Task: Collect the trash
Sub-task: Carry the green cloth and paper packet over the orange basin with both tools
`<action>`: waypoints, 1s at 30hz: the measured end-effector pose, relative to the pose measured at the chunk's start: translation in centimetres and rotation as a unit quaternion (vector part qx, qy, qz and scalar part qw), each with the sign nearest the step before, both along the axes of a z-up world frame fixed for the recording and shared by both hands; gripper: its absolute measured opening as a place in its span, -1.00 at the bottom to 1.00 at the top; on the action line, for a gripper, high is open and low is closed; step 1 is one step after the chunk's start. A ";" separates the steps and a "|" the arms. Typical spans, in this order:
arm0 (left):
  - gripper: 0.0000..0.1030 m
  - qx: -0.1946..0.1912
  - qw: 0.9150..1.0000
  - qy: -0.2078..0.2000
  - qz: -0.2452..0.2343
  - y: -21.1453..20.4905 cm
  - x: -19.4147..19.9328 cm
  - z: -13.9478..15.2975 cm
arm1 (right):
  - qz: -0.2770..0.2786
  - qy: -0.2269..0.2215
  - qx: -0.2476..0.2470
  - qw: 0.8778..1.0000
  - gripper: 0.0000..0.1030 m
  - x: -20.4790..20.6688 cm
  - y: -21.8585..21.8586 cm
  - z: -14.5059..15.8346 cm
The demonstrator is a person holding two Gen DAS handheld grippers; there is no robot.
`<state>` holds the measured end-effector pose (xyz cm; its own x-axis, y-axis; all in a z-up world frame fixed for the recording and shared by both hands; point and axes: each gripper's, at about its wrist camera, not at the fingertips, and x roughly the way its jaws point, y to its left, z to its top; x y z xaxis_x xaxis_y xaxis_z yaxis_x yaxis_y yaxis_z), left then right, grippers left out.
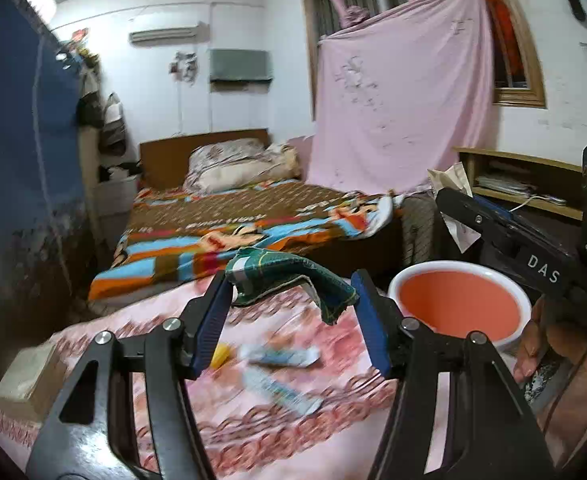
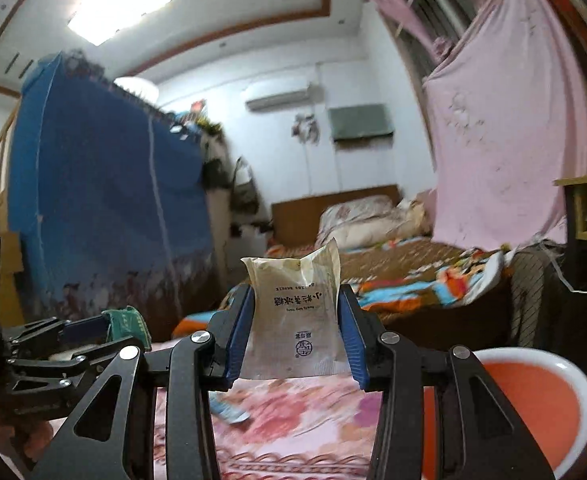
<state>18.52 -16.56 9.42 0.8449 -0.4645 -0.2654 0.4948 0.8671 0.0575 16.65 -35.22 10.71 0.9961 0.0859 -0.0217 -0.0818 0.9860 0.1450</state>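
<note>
Both loads up beside the round orange plastic basin (image 1: 459,306): left gripper (image 1: 293,316) half-open, pinching the crumpled green foil wrapper (image 1: 289,280); right gripper (image 2: 297,332) clamped narrower on the cream paper sachet (image 2: 297,320), likely heading for the drop.

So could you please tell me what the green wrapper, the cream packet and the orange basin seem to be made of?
Green wrapper: thin printed film, likely plastic; it droops and creases. Cream packet: matte paper or paper-like film, crinkled at the top, printed text. Orange basin: probably moulded plastic, smooth with a white rim.
</note>
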 end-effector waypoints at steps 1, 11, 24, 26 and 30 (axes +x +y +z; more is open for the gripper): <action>-0.12 0.000 1.000 -0.004 -0.008 -0.6 0.0 0.3 | -0.008 -0.005 0.007 1.000 -0.21 -0.2 -0.7 0.2; -0.12 0.015 0.995 -0.006 -0.094 -6.6 0.2 1.6 | -0.112 -0.010 0.091 0.989 -0.19 -1.1 -8.6 0.1; -0.09 0.021 0.984 0.087 -0.156 -12.7 2.7 0.8 | -0.179 0.035 0.156 0.971 -0.17 -2.0 -12.8 -1.5; -0.09 0.017 0.982 0.104 -0.160 -13.1 3.2 0.8 | -0.185 0.043 0.164 0.968 -0.15 -2.0 -13.0 -1.7; -0.09 0.013 0.976 0.141 -0.164 -14.1 4.2 0.2 | -0.195 0.062 0.182 0.962 -0.13 -2.0 -13.5 -2.2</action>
